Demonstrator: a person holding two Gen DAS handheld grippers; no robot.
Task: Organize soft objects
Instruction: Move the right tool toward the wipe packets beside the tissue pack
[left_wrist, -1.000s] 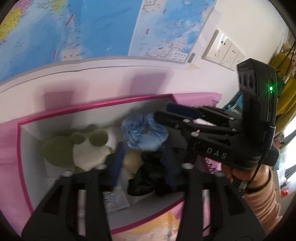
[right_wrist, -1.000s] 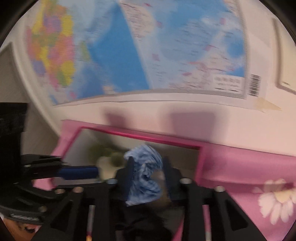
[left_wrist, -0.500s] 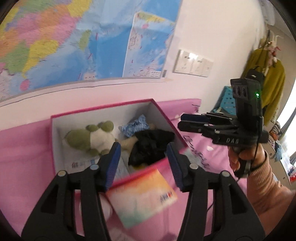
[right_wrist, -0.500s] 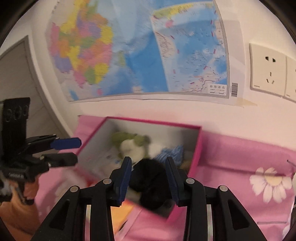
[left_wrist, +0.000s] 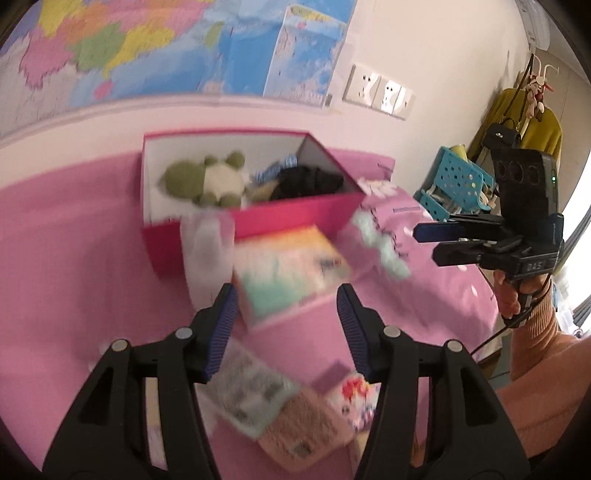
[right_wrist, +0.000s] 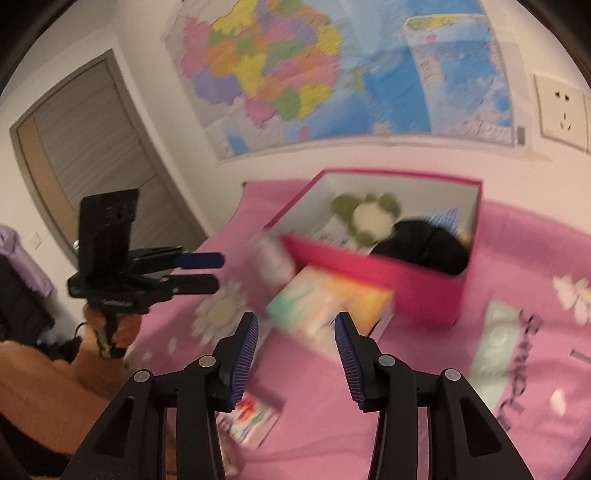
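The left gripper (left_wrist: 284, 325) hangs in the air with its two fingers spread wide and nothing between them. The right gripper (right_wrist: 295, 347) is the same, wide and holding nothing. Just under and ahead of both lies a colorful flat pack (left_wrist: 288, 269) on the pink bed cover (left_wrist: 74, 277); it is blurry, so it may be a soft pack of tissues or a thin book, and I cannot say which. It lies flat, with its long side running left to right across both grippers' view, touching or nearly touching the front wall of the pink box (left_wrist: 295, 214). Both grippers look about as close to it. Farther back, inside the box, sit the soft things: a green and white plush toy (left_wrist: 207, 179) on the left, a black soft thing (left_wrist: 306, 181) on the right, and a bit of blue striped cloth (left_wrist: 275, 170) between them. Behind the box is the wall with a map (right_wrist: 332, 74).
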